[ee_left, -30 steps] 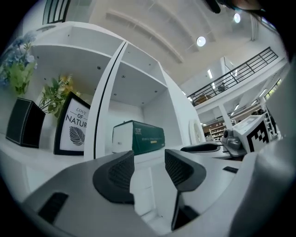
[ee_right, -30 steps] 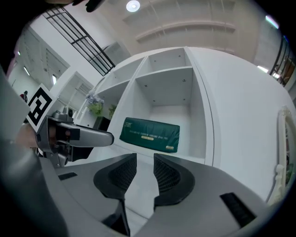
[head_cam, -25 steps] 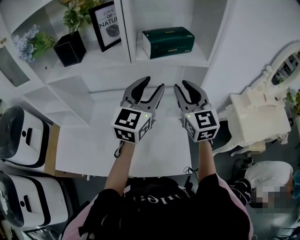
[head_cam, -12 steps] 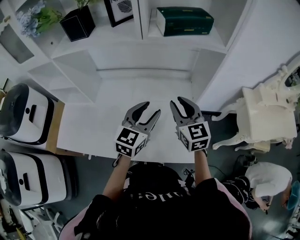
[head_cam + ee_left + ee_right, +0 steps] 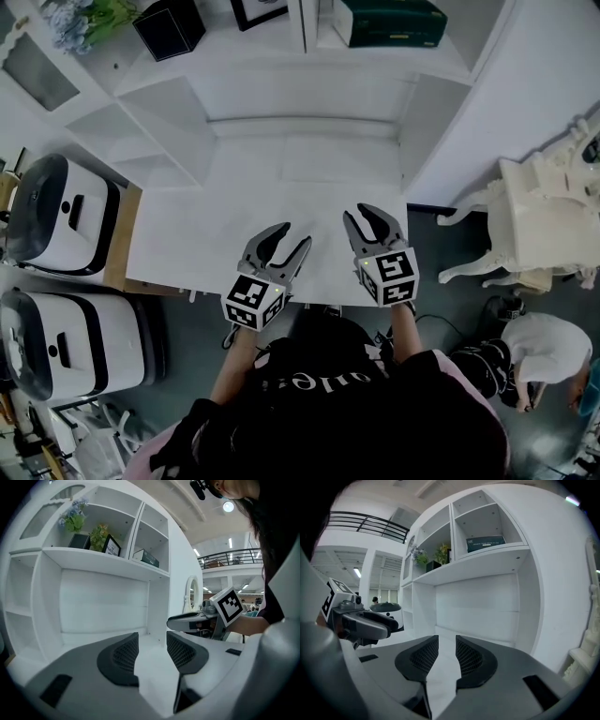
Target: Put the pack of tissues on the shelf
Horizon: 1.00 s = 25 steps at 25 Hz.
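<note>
The pack of tissues [image 5: 389, 21], a dark green box, lies on the upper right shelf compartment; it also shows in the left gripper view as the green pack [image 5: 149, 558] and in the right gripper view as the green pack [image 5: 485, 543]. My left gripper [image 5: 293, 234] hovers open over the front edge of the white desk [image 5: 281, 178], nothing between its jaws [image 5: 152, 651]. My right gripper [image 5: 359, 216] is beside it, also open and empty [image 5: 446, 656]. Both are far below and in front of the pack.
A black planter [image 5: 169, 23] with flowers and a framed picture [image 5: 258, 9] share the upper shelf's left compartment. Two white appliances [image 5: 66, 216] [image 5: 66, 347] stand left of the desk. An ornate white piece of furniture [image 5: 548, 220] and a crouching person [image 5: 534, 347] are at right.
Both grippers have come down and back from just below the shelf to the desk's front edge, side by side. Their jaws look the same width. The pack has stayed on the shelf.
</note>
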Motion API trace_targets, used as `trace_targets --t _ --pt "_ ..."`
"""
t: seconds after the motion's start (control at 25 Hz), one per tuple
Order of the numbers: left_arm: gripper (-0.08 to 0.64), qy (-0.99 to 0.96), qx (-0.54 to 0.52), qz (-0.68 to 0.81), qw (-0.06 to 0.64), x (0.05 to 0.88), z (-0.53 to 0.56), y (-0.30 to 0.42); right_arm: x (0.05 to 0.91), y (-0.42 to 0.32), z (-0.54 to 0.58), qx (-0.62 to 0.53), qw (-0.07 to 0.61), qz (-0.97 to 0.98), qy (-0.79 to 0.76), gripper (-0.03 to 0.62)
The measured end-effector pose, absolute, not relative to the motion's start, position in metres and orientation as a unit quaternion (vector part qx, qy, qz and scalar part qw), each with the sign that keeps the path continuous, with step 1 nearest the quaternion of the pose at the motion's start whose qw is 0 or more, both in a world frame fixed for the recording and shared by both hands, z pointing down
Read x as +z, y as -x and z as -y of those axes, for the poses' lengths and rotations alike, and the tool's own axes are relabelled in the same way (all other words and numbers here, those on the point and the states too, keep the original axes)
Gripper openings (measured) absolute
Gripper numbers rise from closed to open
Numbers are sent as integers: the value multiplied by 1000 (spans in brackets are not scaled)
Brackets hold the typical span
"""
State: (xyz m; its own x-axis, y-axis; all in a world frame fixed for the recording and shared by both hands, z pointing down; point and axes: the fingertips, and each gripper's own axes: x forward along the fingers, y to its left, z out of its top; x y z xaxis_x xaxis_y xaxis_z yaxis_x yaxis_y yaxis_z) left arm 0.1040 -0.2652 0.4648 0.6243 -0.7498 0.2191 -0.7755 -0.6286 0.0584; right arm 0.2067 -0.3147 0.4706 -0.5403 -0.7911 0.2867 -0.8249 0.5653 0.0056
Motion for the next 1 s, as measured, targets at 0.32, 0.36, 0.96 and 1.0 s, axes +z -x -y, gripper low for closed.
trace_targets --t 0.32,0.36,0.96,1.0 --pt "186 -891 75 442 69 461 195 -40 484 -148 246 84 134 881 -447 137" --pt "186 -890 73 444 70 461 184 -29 484 -137 235 84 134 883 -441 137" --pt "170 -871 60 480 84 480 36 91 489 1 76 74 151 910 -379 137" --pt "167 -871 59 480 84 480 30 94 489 7 69 71 152 912 -375 137"
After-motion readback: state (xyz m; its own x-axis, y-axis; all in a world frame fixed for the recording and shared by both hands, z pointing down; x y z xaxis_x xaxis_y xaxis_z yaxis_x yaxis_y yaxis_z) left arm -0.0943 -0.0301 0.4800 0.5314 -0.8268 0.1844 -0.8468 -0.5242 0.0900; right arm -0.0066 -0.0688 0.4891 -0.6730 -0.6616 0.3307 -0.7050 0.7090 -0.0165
